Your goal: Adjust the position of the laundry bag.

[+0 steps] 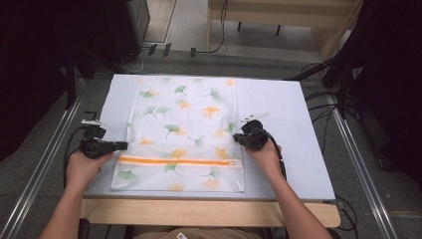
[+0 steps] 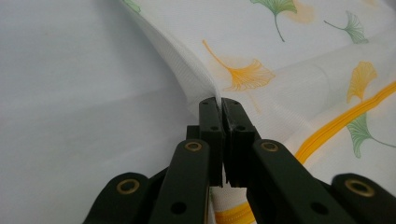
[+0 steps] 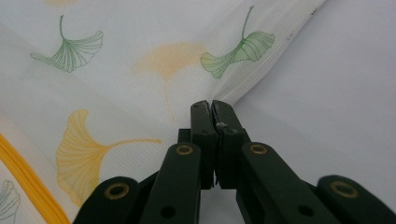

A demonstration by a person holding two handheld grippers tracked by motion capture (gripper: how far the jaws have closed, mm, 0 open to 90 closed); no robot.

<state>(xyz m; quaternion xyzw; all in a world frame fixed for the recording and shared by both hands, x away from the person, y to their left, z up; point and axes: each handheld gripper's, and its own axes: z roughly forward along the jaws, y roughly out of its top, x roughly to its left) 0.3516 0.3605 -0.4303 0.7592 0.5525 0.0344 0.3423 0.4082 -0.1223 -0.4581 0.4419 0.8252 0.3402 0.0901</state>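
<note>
High view, left to right. The left gripper [image 1: 119, 145] is lying at the left edge of a white mesh laundry bag [image 1: 191, 117], held in the person's left hand [image 1: 85, 167]; its jaws are pointing toward the middle of the table. The bag, printed with green and orange ginkgo leaves, is lying flat on the pale table [image 1: 288, 109], its long axis running away from the person and its near end close to the table's front edge. An orange zipper [image 1: 179, 161] is crossing the bag from side to side near that near end. At the bag's right edge the right gripper [image 1: 239, 138] is sitting, carried by the right hand [image 1: 266, 154], just above the zipper's right end.

Left gripper view. The left gripper [image 2: 220, 103] is clenching the bag's [image 2: 280, 60] side seam: the two black jaws are standing pressed together with the white mesh hem pinched between their tips, and the fabric is rising in a ridge from that point. The zipper [image 2: 345, 119] is showing as an orange band to the right of the jaws.

Right gripper view. The right gripper [image 3: 211, 108] is likewise grasping the bag [image 3: 140, 60], its jaws closed on the stitched edge, which is lifting slightly off the table [image 3: 336, 84]. The zipper [image 3: 23, 177] is running along the lower left.
</note>
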